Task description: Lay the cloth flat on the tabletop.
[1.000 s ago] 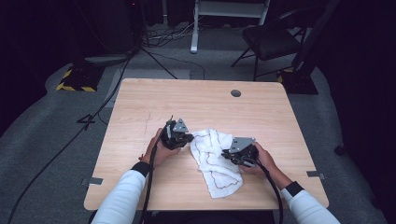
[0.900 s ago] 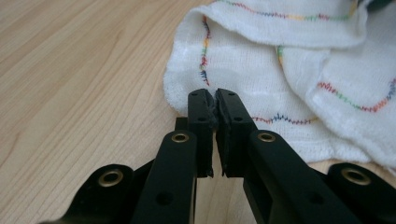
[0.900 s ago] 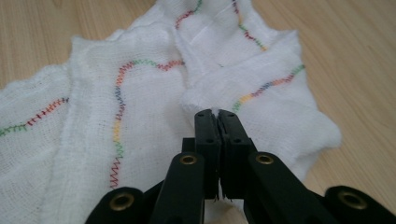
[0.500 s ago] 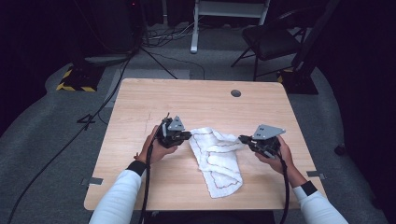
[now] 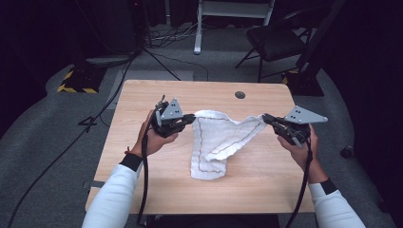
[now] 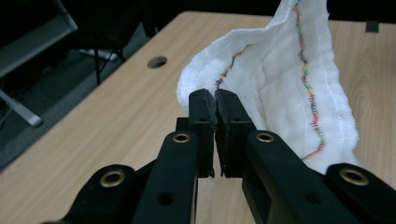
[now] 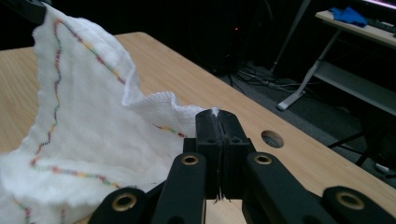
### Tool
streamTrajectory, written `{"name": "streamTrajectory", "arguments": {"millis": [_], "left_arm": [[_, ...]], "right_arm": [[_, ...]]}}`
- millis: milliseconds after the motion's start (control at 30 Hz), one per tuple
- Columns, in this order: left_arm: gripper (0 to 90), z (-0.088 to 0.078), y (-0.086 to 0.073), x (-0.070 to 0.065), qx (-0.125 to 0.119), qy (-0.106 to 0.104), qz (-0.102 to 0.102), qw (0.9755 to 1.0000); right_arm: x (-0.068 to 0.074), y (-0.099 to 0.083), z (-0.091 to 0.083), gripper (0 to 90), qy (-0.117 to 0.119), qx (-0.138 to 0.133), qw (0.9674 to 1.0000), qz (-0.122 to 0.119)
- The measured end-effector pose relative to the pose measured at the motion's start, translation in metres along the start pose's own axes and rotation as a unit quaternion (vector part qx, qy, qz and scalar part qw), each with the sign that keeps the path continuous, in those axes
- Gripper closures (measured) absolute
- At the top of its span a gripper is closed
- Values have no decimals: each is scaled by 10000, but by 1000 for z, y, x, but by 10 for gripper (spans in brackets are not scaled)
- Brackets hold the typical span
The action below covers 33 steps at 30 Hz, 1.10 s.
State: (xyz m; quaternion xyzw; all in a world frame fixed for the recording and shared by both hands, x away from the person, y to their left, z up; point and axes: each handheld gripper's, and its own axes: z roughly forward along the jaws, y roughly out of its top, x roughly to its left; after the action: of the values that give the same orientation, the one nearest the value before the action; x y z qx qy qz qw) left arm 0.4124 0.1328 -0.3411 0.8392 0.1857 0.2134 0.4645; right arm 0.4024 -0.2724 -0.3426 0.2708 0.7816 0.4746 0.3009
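Observation:
A white cloth (image 5: 221, 137) with a multicoloured zigzag stitched border hangs stretched between both grippers above the wooden table (image 5: 142, 95); its lower part still rests on the tabletop. My left gripper (image 5: 190, 118) is shut on the cloth's left corner, and my right gripper (image 5: 264, 118) is shut on the opposite corner. In the left gripper view the jaws pinch the cloth (image 6: 289, 88) edge at the left gripper (image 6: 215, 100) tips. In the right gripper view a sliver of cloth (image 7: 79, 112) pokes out between the pressed tips of the right gripper (image 7: 216, 116).
A round cable hole (image 5: 240, 94) sits near the table's far edge. A black chair (image 5: 275, 40) and a white stand (image 5: 233, 14) are on the floor beyond the table. Cables run across the floor at far left.
Both grippers have risen and moved apart, pulling the bunched cloth up and spreading it between them. The right hand moved further right.

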Motion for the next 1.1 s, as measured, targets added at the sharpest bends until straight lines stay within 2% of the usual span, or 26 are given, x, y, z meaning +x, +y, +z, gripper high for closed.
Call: {"name": "streamTrajectory", "arguments": {"millis": [33, 167, 300, 433, 500, 533, 567, 600, 667, 700, 733, 800, 833, 900, 933, 967, 1000, 1033, 1067, 1100], "left_arm": [[857, -9, 5, -2, -61, 17, 36, 10000], [857, -19, 8, -8, -52, 91, 99, 9999], [857, -17, 9, -7, 34, 161, 148, 9998], [857, -3, 7, 3, 128, 232, 18, 9996], [858, 8, 4, 13, 201, 320, -77, 9993], [858, 8, 4, 13, 201, 320, -77, 9993], [858, 17, 2, 22, 246, 373, -174, 9988], [858, 17, 2, 22, 246, 373, -174, 9988], [858, 26, 0, 30, 255, 457, -302, 9982], [858, 31, -2, 34, 278, 501, -337, 9978], [858, 37, -3, 38, 302, 583, -355, 9972], [859, 54, -9, 51, 441, 687, -521, 9953], [859, 60, -11, 54, 503, 729, -530, 9947], [859, 65, -13, 58, 516, 758, -577, 9941], [858, 75, -19, 65, 512, 862, -677, 9927], [858, 75, -19, 65, 512, 862, -677, 9927], [857, 80, -22, 69, 520, 920, -744, 9916], [855, 91, -27, 75, 612, 1114, -900, 9878], [842, 91, -27, 75, 612, 1114, -900, 9878], [793, 102, -32, 77, 682, 1379, -1069, 9823]], "right_arm": [[-2, 3, -6, 888, -33, -48, 10000, 25], [-3, 5, -16, 888, -68, -160, 9998, 97], [-4, 5, -13, 887, -121, -91, 9999, 66], [-8, 5, -3, 888, -172, -9, 9998, 57], [-15, 6, 13, 887, -244, 95, 9996, 90], [-15, 6, 13, 887, -244, 95, 9996, 90], [-19, 7, 24, 887, -271, 206, 9994, 64], [-21, 7, 29, 887, -306, 252, 9992, 60], [-27, 6, 41, 887, -335, 351, 9987, 124], [-27, 6, 41, 887, -335, 351, 9987, 124], [-33, 6, 53, 887, -427, 412, 9981, 171], [-39, 6, 64, 887, -518, 434, 9975, 228], [-42, 7, 70, 887, -558, 474, 9970, 251], [-47, 7, 81, 887, -635, 564, 9961, 233], [-49, 7, 87, 887, -701, 596, 9956, 201], [-51, 7, 92, 887, -747, 629, 9950, 193], [-53, 6, 97, 886, -772, 665, 9946, 199], [-54, 5, 102, 885, -796, 693, 9942, 185], [-54, 5, 102, 885, -796, 693, 9942, 185], [-59, 1, 114, 812, -890, 794, 9925, 269]]}}
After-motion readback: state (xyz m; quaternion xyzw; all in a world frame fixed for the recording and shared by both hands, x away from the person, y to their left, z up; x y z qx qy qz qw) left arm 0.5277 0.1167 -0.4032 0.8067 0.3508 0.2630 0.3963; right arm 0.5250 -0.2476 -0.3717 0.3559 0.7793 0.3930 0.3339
